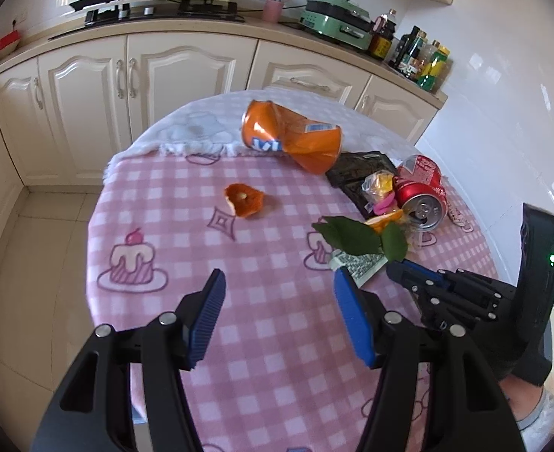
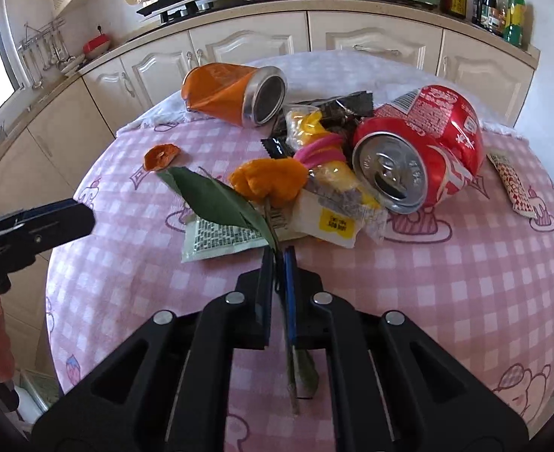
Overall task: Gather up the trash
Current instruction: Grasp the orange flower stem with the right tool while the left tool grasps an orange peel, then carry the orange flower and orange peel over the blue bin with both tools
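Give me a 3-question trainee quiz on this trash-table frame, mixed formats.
1. True or false: the left gripper is shut on the orange peel.
2. Multiple choice: the right gripper is shut on: A) the red can; B) the leafy stem; C) the white packet.
3. Fill in: the crushed orange can lies on its ____ on the table.

Key: 1 false, the left gripper is open and holds nothing; 2 B; 3 side.
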{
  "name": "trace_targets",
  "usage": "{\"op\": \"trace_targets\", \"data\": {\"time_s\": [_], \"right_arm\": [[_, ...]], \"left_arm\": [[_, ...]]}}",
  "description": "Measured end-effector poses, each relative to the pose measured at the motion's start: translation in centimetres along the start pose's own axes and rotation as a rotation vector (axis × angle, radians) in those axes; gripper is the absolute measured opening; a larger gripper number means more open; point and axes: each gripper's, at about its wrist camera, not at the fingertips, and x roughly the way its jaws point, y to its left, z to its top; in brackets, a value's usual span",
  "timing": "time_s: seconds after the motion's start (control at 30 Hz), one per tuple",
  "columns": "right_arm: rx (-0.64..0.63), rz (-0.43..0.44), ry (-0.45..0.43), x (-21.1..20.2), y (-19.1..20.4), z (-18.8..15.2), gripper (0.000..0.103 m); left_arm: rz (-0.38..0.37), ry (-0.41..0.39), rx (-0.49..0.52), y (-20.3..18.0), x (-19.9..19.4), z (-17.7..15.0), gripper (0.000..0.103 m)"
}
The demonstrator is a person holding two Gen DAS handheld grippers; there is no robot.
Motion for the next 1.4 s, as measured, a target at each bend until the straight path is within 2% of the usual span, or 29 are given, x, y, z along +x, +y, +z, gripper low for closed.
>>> {"op": "trace_targets", "data": {"time_s": [0.17, 0.33, 0.67, 0.7, 0.77, 0.8, 0.97, 1.0, 1.07, 1.13, 1.17, 1.27, 1.33, 1.4], "right_arm": [[-0.034, 0.003, -0.003, 0.3, 0.3, 0.3, 0.006], [-0.04, 0.022, -0.065, -0.8, 0.5, 1.0, 0.005], [-0.024, 0.076, -0.057, 0.8, 0.8, 2.8, 0.005], [-0.02, 0.08, -0.056, 0.9, 0.7, 2.9, 0.005], [-0.009, 0.086, -0.062, 1.0, 0.6, 3.0, 0.005], [-0.007, 0.092, -0.067, 1.0, 0.5, 3.0, 0.005], [-0.003, 0.086, -0.074, 1.2, 0.6, 3.3, 0.006], [-0.007, 0.08, -0.074, 1.4, 0.7, 3.4, 0.006], [-0.01, 0.066, -0.076, 1.5, 0.9, 3.6, 0.014], [-0.015, 0.062, -0.081, 1.6, 1.1, 3.8, 0.03], [-0.019, 0.058, -0.08, 1.7, 1.2, 3.9, 0.031], [-0.037, 0.052, -0.052, 2.5, 1.6, 4.1, 0.031], [-0.048, 0.044, -0.039, 2.8, 1.8, 4.2, 0.012], [-0.068, 0.031, -0.049, 2.7, 2.2, 4.2, 0.007]], "left_arm": [[0.046, -0.01, 0.02, 0.0, 1.0, 1.2, 0.059], [0.095, -0.016, 0.037, 0.3, 2.6, 2.8, 0.059], [0.144, 0.029, 0.1, -0.1, 7.2, 5.3, 0.059], [0.15, 0.032, 0.106, -0.1, 7.6, 5.3, 0.057], [0.164, 0.042, 0.11, 0.1, 8.3, 5.4, 0.032], [0.185, 0.024, 0.121, 0.1, 8.4, 5.4, 0.032], [0.17, 0.008, 0.133, 0.1, 8.3, 5.2, 0.031], [0.153, 0.007, 0.124, 0.2, 8.1, 5.1, 0.031], [0.132, 0.006, 0.116, 0.1, 7.8, 4.7, 0.031], [0.115, 0.002, 0.108, 0.1, 7.2, 4.2, 0.031], [0.105, 0.002, 0.105, 0.1, 7.0, 4.0, 0.031], [0.084, -0.003, 0.093, -0.1, 6.3, 3.4, 0.031], [0.076, -0.006, 0.09, -0.2, 5.9, 3.2, 0.031], [0.075, -0.014, 0.092, -0.3, 5.3, 2.9, 0.031]]}}
